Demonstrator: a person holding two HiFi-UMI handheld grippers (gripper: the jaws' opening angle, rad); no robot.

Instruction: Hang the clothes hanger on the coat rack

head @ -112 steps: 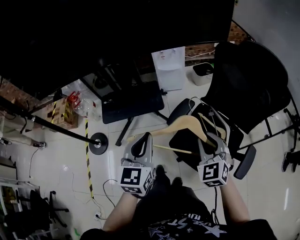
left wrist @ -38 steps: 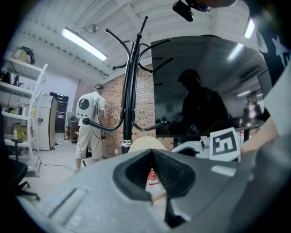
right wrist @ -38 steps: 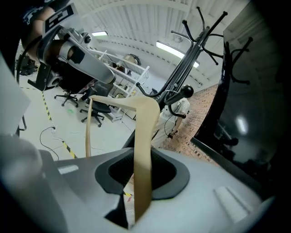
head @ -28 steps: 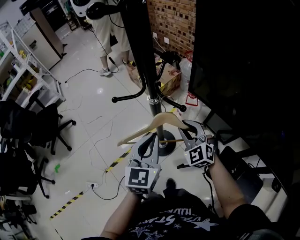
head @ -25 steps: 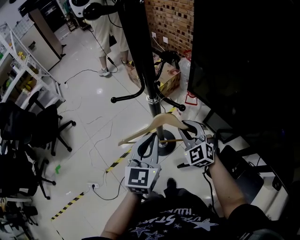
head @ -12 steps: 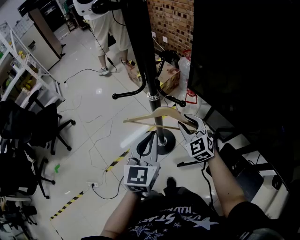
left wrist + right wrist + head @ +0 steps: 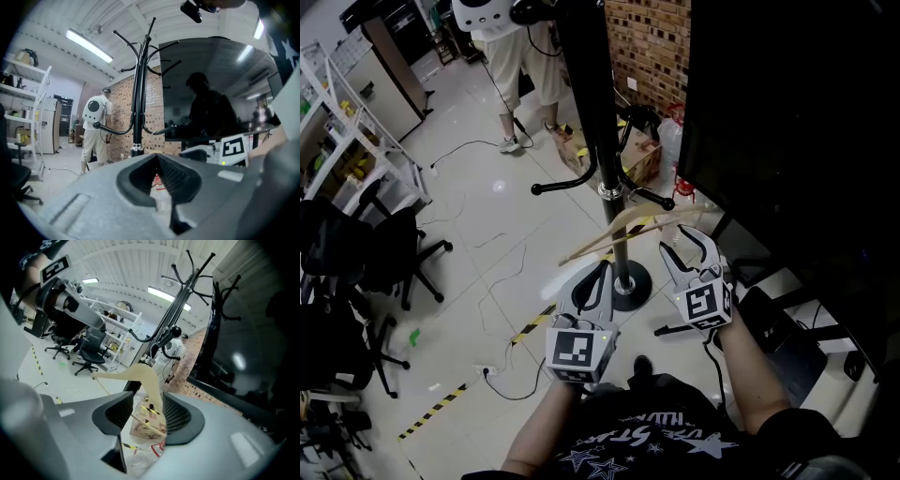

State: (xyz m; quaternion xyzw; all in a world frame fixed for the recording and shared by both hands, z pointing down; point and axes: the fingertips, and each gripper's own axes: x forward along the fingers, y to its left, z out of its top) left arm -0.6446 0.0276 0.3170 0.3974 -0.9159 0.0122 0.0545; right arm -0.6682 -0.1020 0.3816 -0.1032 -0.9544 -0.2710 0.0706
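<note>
The black coat rack point(image 7: 586, 103) rises ahead of me, its pole also in the left gripper view point(image 7: 137, 93) and the right gripper view point(image 7: 176, 301). The wooden hanger point(image 7: 623, 225) hangs tilted against the pole just below the rack's lower arms point(image 7: 661, 199); its hook is too small to make out. My right gripper point(image 7: 680, 239) sits at the hanger's right end with its jaws opening. The hanger's arm point(image 7: 145, 376) lies loose between them, by the right jaw. My left gripper point(image 7: 602, 270) is shut and empty, below the hanger and apart from it point(image 7: 157, 157).
A person in light shorts point(image 7: 520, 56) stands behind the rack near a brick wall point(image 7: 652, 37). A large dark screen point(image 7: 787, 112) fills the right. Office chairs point(image 7: 356, 262) and a white shelf point(image 7: 347, 122) stand at left. Cables and striped tape point(image 7: 534, 319) cross the floor.
The right gripper's jaws have spread off the hanger's right end and lifted a little. The hanger has swung to a steeper tilt against the pole. The left gripper has stayed put.
</note>
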